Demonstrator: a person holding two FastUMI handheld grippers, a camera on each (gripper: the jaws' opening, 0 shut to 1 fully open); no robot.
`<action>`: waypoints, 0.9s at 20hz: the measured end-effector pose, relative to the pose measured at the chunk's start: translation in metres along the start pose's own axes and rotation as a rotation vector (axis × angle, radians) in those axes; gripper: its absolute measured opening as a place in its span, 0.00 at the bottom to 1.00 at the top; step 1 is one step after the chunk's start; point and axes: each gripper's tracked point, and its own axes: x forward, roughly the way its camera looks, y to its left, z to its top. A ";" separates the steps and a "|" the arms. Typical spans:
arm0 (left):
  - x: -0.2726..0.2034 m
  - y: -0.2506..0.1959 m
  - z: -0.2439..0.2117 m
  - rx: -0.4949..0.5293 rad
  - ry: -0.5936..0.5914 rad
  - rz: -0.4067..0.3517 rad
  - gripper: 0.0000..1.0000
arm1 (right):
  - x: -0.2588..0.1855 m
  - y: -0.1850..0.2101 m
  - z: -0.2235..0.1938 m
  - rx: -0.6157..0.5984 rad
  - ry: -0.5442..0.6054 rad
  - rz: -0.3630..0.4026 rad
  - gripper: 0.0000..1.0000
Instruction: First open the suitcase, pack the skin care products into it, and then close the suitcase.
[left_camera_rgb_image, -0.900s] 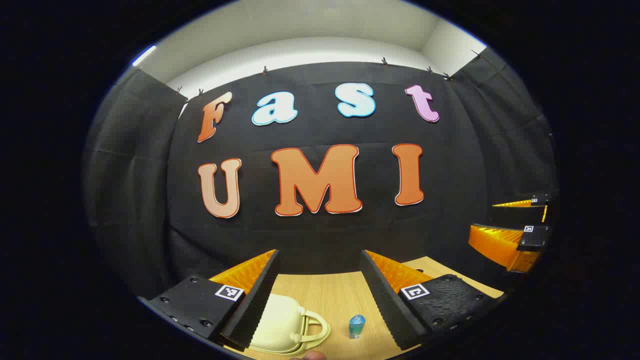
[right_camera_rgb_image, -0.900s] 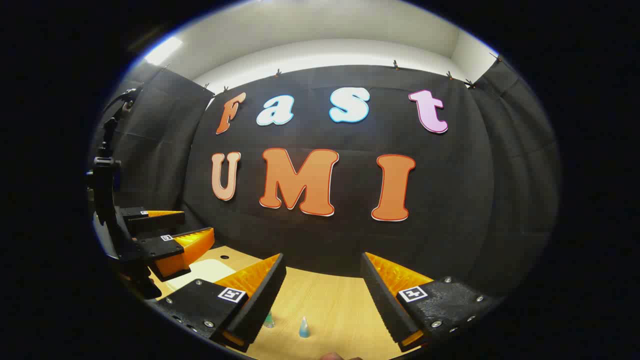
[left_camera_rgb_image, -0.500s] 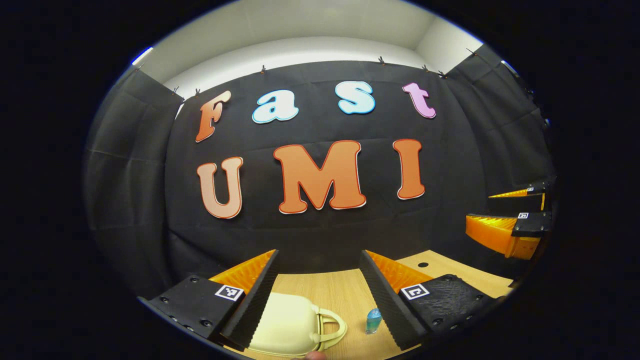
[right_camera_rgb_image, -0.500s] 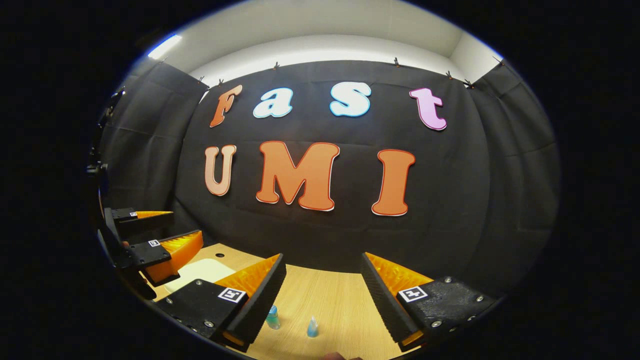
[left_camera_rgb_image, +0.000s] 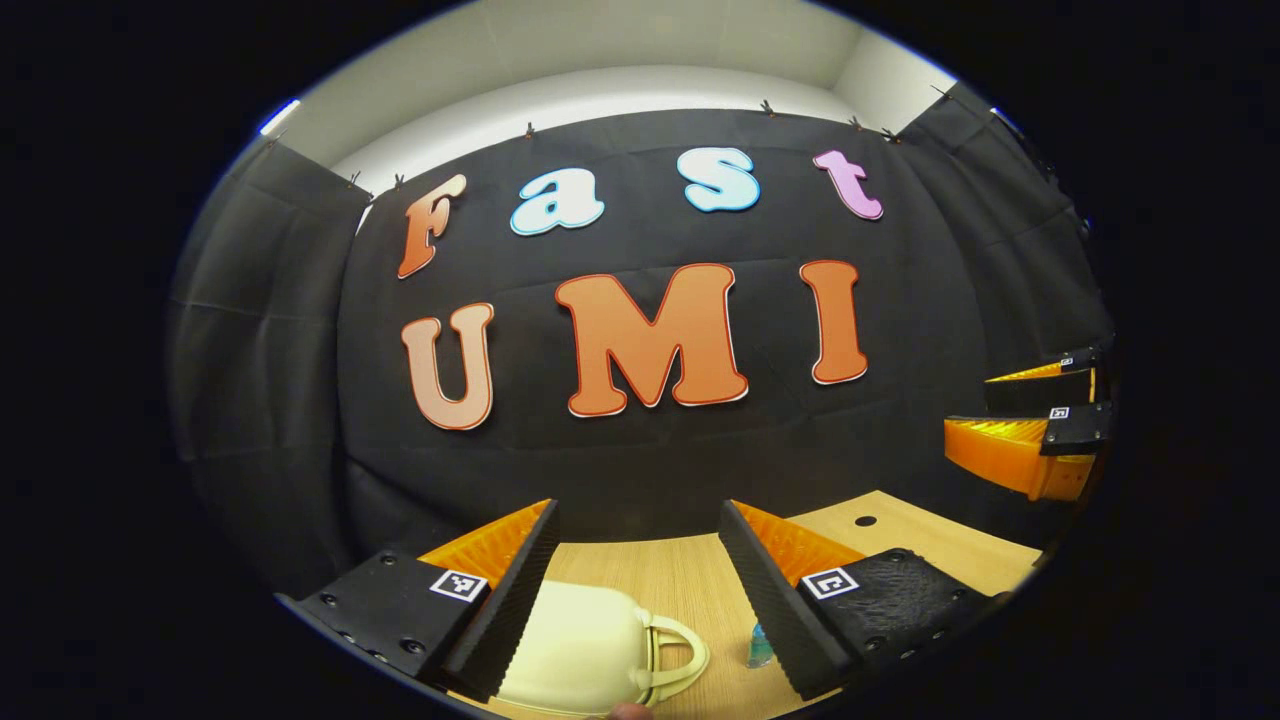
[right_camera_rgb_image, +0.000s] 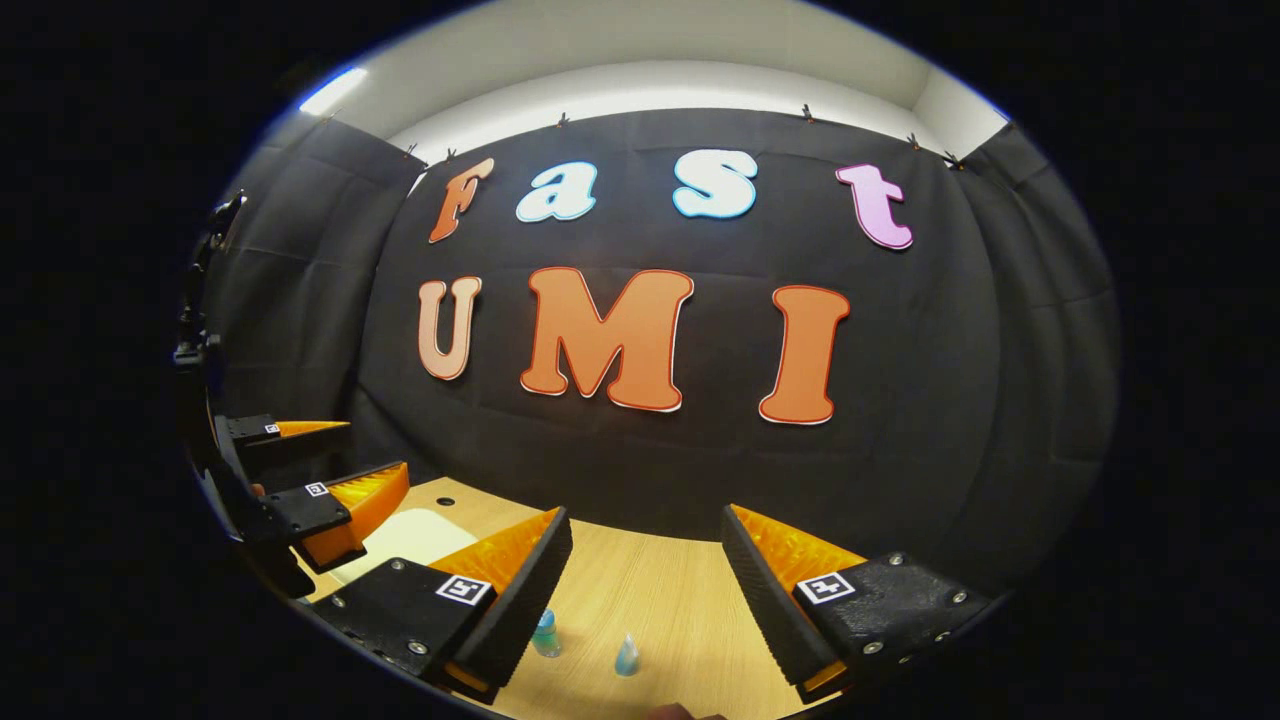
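Two grippers are hanging above the wooden table (left_camera_rgb_image: 690, 575), and you are holding both with their jaws standing wide apart and nothing between them. Your left gripper (left_camera_rgb_image: 637, 580) is sitting over the cream suitcase (left_camera_rgb_image: 580, 650), which is lying closed just below and between its fingers, partly hidden by the finger on that view's left, with its looped handle (left_camera_rgb_image: 678, 655) pointing toward the other finger. Beside the handle, a small blue bottle (left_camera_rgb_image: 759, 648) is standing right against the inner edge of that other finger, half covered by it. Far off at the edge of the left gripper view, your right gripper (left_camera_rgb_image: 1030, 425) is showing side-on, its fingers spread. In the right gripper view, your right gripper (right_camera_rgb_image: 645, 575) is hovering over bare wood, with a small clear-blue bottle (right_camera_rgb_image: 627, 655) standing low between its fingers and a teal-blue bottle (right_camera_rgb_image: 545, 633) standing near it, touching the edge of the finger on that view's left. Beyond that finger, the pale top of the suitcase (right_camera_rgb_image: 405, 535) is peeking out under your left gripper (right_camera_rgb_image: 310, 465), which is also standing open. At the bottom rim of each view, a fingertip (left_camera_rgb_image: 630, 711) of yours is just showing.
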 end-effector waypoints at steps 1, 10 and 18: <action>0.002 -0.001 0.000 -0.001 0.005 0.008 0.98 | 0.004 -0.004 0.002 -0.004 -0.003 0.009 0.95; 0.019 0.000 -0.060 0.127 0.150 0.171 0.98 | 0.032 -0.045 -0.012 0.040 -0.028 0.077 0.96; 0.018 -0.024 -0.125 0.330 0.295 0.120 0.98 | 0.045 -0.068 -0.026 0.010 -0.027 0.108 0.95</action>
